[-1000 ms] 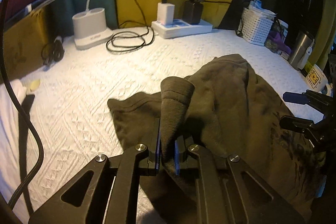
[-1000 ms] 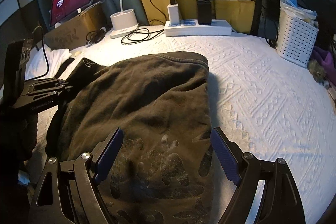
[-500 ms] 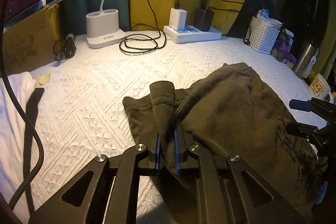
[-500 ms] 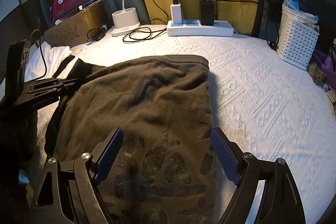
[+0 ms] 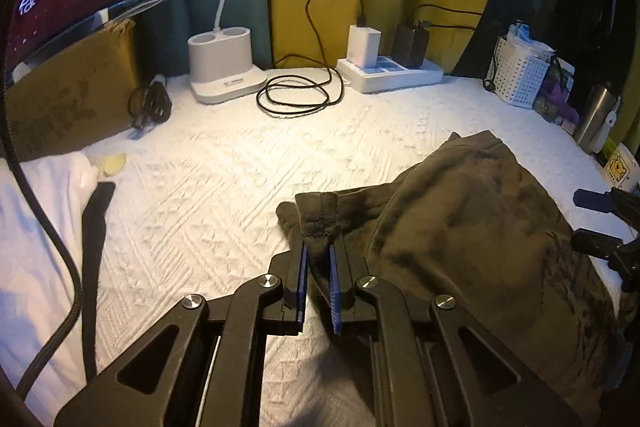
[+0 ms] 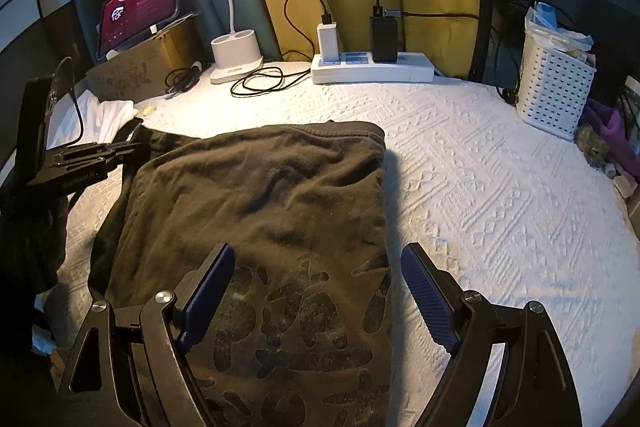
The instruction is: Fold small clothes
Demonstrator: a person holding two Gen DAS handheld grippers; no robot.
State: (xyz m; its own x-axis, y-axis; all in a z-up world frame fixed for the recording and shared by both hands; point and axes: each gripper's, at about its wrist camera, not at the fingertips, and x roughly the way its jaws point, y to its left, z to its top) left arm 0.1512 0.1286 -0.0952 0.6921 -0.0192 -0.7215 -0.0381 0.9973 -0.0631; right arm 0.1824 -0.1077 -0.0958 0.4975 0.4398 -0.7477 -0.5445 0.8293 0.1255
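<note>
1. Olive-brown cotton: the garment lies spread on the white textured cover, its dark printed characters nearest the right gripper.
2. The left gripper has its jaws nearly together, pinching a hemmed sleeve cuff of the garment between the blue pads; the cuff stands up just beyond the fingertips.
3. To the right of the left gripper's fingers the rest of the garment lies in a rumpled mound, and at the far right edge of that view the right gripper shows as two dark tips.
4. The right gripper's jaws stand wide apart with nothing clamped; the printed part of the cloth lies between and under the two fingers, and whether the pads touch it cannot be told.
5. Left of the right gripper's fingers, at the garment's far left edge, the left gripper is seen from the side on the cloth.
6. Beyond both sets of fingers, at the back of the cover, stand a white lamp base, a coiled black cable and a white power strip with two chargers.
7. Far right of the right gripper's fingers stands a white perforated basket; far left lies a white cloth.
</note>
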